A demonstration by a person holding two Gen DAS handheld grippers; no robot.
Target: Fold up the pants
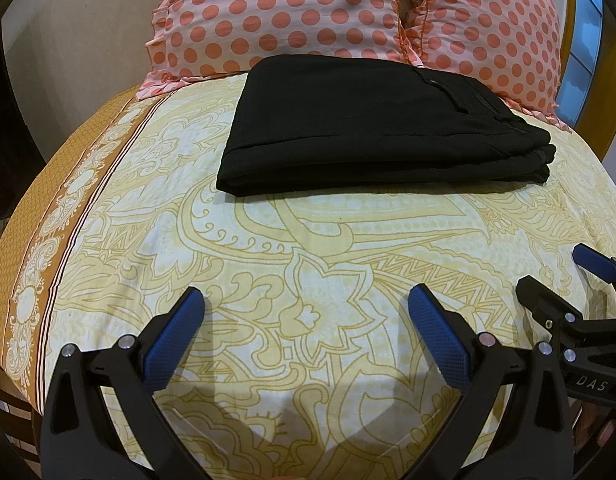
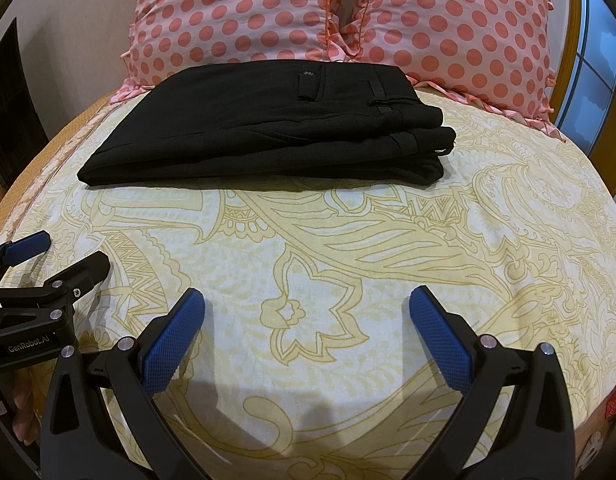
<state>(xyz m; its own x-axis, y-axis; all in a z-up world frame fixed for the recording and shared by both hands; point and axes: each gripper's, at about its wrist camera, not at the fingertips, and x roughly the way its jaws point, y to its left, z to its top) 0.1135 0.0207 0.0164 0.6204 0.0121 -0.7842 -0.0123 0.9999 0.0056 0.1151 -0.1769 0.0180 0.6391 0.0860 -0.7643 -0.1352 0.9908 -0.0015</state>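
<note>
Black pants [image 1: 372, 128] lie folded into a flat rectangular stack on the yellow patterned bedsheet [image 1: 308, 248], just in front of the pillows. The same pants [image 2: 268, 124] show in the right wrist view, waistband and a belt loop on top. My left gripper [image 1: 306, 300] hovers open over bare sheet, well short of the pants, nothing between its blue pads [image 1: 176, 336]. My right gripper [image 2: 307, 300] is also open and empty above the sheet [image 2: 348, 240]. Each gripper appears at the edge of the other's view: the right one [image 1: 564, 276], the left one [image 2: 60, 256].
Two pink pillows with coral dots [image 1: 284, 12] [image 2: 448, 20] lean behind the pants. An orange border strip [image 1: 48, 216] marks the bed's left edge. A window with a yellow frame [image 2: 592, 60] stands at the far right. A wall [image 1: 80, 40] rises at the left.
</note>
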